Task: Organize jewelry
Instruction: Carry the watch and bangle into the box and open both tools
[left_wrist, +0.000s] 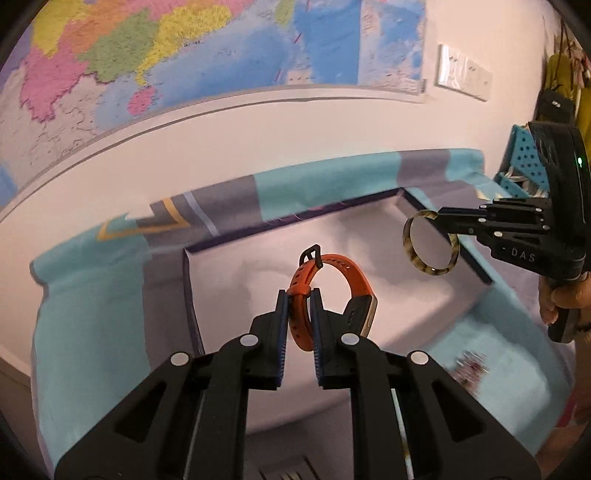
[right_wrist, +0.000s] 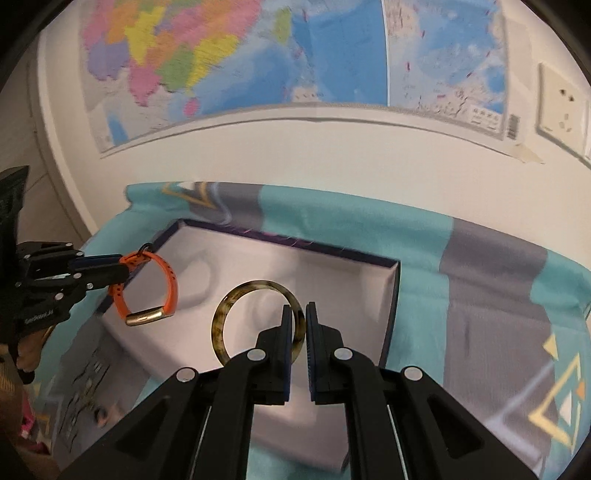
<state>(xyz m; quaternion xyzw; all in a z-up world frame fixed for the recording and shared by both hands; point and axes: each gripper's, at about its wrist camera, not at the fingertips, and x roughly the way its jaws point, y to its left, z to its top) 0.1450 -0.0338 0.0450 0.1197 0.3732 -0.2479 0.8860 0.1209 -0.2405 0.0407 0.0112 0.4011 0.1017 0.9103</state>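
Note:
My left gripper (left_wrist: 298, 299) is shut on an orange wristband with a gold face (left_wrist: 334, 275), held above the white-lined jewelry box (left_wrist: 406, 295). It also shows in the right wrist view (right_wrist: 127, 271) with the wristband (right_wrist: 168, 282) hanging from it at the box's left edge. My right gripper (right_wrist: 300, 314) is shut on a tortoiseshell bangle (right_wrist: 236, 295), held over the box (right_wrist: 332, 266). In the left wrist view the right gripper (left_wrist: 441, 221) holds the bangle (left_wrist: 410, 236) above the box's far right corner.
The box lies on a teal and grey patterned cloth (right_wrist: 480, 258) against a white wall with a map (right_wrist: 295, 55). A wall socket (right_wrist: 561, 107) is at the right. A blue perforated basket (left_wrist: 524, 158) stands at the far right. Small items (left_wrist: 471, 363) lie blurred beside the box.

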